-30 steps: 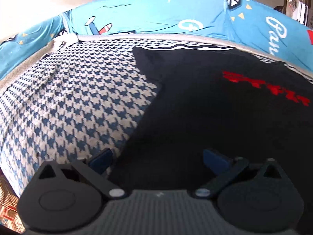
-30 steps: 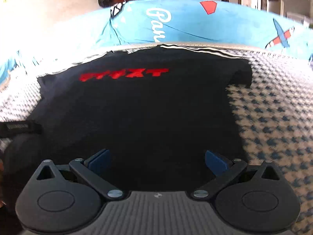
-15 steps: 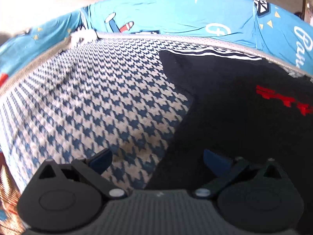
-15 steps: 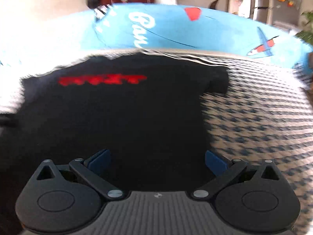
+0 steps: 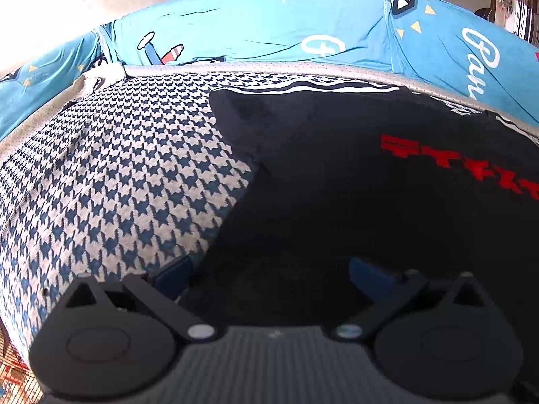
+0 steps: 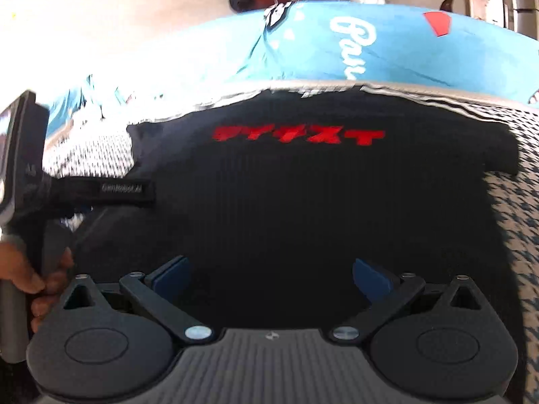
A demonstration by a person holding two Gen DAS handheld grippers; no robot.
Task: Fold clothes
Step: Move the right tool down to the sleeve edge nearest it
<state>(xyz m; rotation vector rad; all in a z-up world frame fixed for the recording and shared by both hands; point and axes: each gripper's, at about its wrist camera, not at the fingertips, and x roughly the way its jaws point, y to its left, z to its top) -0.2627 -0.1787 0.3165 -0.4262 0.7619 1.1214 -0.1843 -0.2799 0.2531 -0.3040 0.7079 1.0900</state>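
Left wrist view: the left tongs [image 5: 269,274] gape wide and empty at the near left edge of the black shirt [image 5: 353,185], which lies spread flat on the houndstooth cover [image 5: 118,185]. Right wrist view: the right tongs [image 6: 271,277] are equally wide and empty over the shirt's [image 6: 303,208] lower body. For a clean fold, I'd pinch both near hem corners level and evenly, catching every layer.

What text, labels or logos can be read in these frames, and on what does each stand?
"Pau", white script cut off by the edge, on the blue sheet.
Red block characters on the black shirt: clearly print, not legible to me as letters.
Small pale label on the left gripper's black bar: too blurred to read.
Tiny logo on the right gripper's body: too small to read.
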